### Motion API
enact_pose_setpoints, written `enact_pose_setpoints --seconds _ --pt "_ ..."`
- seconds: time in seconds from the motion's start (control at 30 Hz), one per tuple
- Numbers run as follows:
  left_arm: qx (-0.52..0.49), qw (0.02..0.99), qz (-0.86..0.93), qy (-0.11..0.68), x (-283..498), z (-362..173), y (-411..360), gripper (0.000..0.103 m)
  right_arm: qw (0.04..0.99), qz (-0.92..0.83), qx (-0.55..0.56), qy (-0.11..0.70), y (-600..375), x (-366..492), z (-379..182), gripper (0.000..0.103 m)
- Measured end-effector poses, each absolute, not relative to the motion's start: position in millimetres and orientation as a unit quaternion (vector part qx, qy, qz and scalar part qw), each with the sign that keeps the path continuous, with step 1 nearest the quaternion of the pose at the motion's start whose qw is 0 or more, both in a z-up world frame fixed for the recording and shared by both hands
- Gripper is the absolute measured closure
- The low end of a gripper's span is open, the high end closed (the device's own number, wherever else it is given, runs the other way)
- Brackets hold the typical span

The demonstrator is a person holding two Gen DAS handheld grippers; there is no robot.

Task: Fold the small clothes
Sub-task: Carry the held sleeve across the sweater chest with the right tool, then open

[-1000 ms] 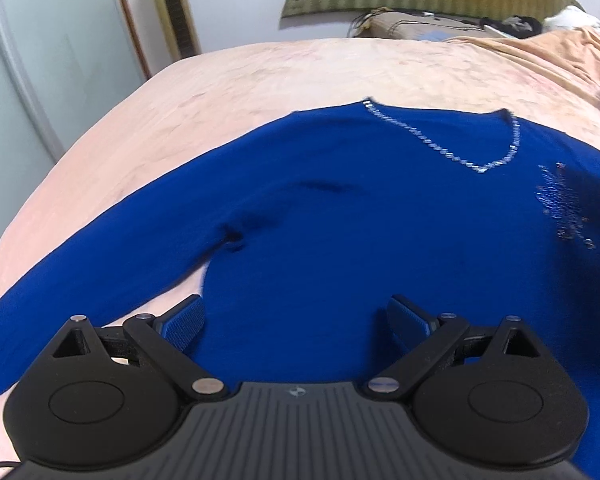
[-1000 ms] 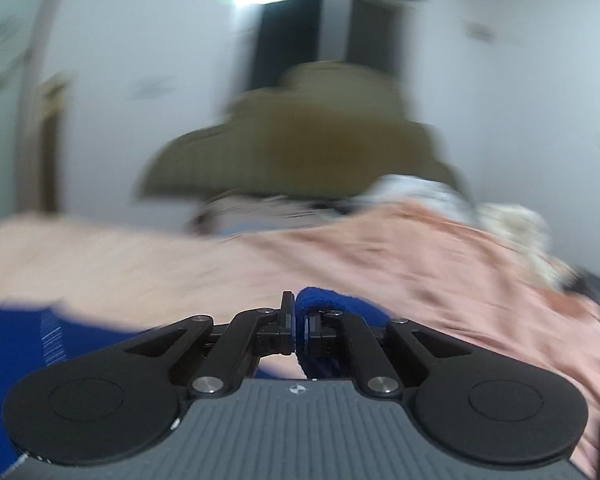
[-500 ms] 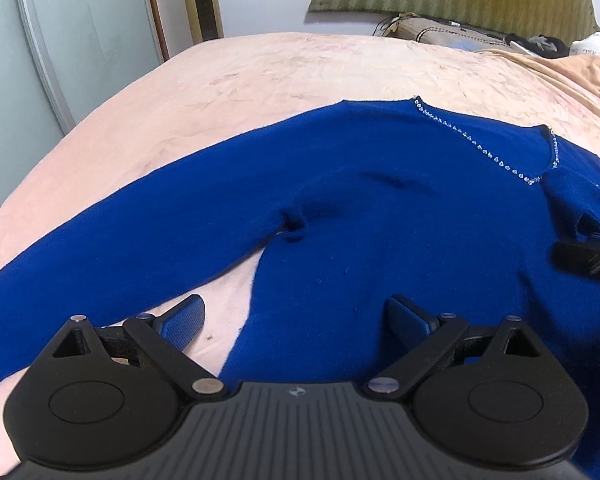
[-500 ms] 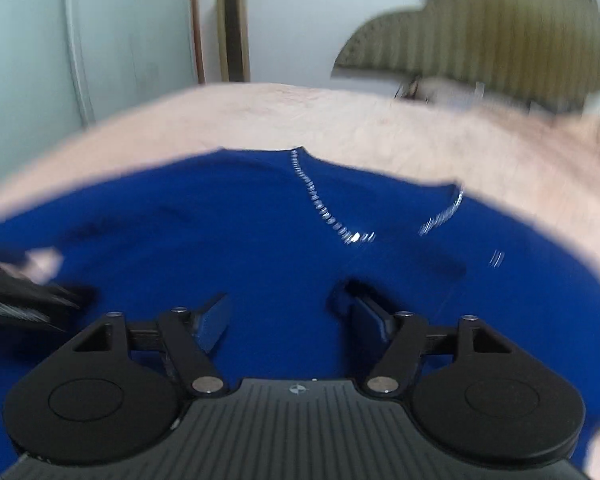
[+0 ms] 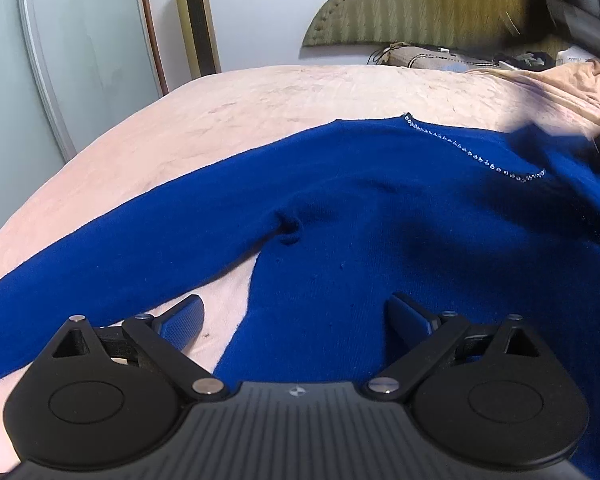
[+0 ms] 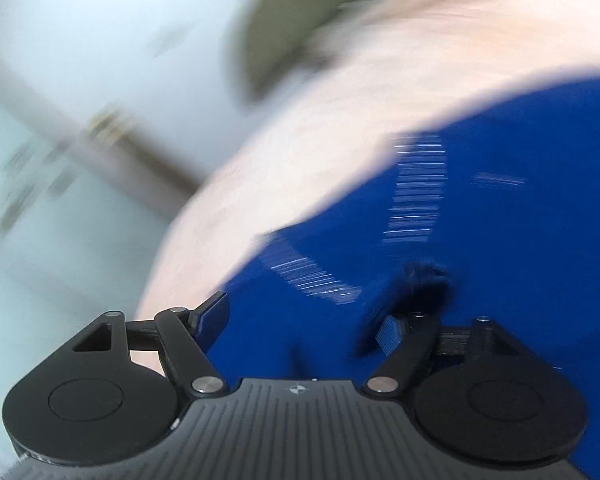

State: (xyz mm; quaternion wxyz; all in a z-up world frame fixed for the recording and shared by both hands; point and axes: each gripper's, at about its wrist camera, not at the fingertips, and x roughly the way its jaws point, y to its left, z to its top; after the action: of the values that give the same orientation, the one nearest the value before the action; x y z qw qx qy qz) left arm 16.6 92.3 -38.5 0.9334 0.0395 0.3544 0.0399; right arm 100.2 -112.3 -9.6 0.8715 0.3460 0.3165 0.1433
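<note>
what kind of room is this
Most likely a bedroom. The blue sweater lies spread on a bed with a pink cover, a padded green headboard stands against the wall, and a sliding glass wardrobe door is at the left.

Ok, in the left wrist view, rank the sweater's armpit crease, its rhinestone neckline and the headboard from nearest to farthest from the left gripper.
1. Armpit crease, just ahead of the left gripper.
2. Rhinestone neckline, farther, to the right.
3. Headboard, beyond the bed.

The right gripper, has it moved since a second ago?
Yes. The right gripper was shut on blue cloth, facing the headboard; now it stands open over the blue sweater, and the heavy blur shows it swinging.
</note>
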Motion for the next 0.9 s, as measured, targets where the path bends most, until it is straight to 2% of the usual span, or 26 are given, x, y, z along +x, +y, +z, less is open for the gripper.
enact_pose_setpoints --seconds 0.1,0.2,0.27,0.37,0.53,0.6,0.67,0.77,0.9 --pt "0.017 0.935 0.038 0.353 14 -40 99 0.002 0.893 0.229 0.268 0.279 -73 91 18 0.017" --pt "0.001 0.934 0.040 0.355 15 -43 103 0.000 0.918 0.136 0.243 0.283 -84 85 19 0.015" --pt "-0.001 0.935 0.039 0.354 16 -43 103 0.000 0.914 0.059 0.251 0.312 -101 85 8 0.020" --pt "-0.001 0.935 0.039 0.353 16 -43 103 0.000 0.925 0.051 0.218 0.308 -98 71 1 0.023" --pt "0.005 0.935 0.042 0.352 11 -34 108 0.000 0.950 0.109 -0.076 0.282 -25 48 6 0.022" --pt "0.027 0.945 0.067 0.319 4 -24 112 0.000 0.934 0.125 -0.213 0.258 1 38 1 0.027" --pt "0.053 0.948 0.089 0.300 3 -18 115 0.000 0.918 0.141 -0.284 0.239 19 28 0 0.031" --pt "0.048 0.942 0.101 0.317 10 -23 128 0.000 0.906 0.183 -0.303 0.230 41 21 0 0.035" --pt "0.019 0.931 0.102 0.349 12 -36 144 0.000 0.882 0.184 -0.356 0.246 75 27 -21 0.051"
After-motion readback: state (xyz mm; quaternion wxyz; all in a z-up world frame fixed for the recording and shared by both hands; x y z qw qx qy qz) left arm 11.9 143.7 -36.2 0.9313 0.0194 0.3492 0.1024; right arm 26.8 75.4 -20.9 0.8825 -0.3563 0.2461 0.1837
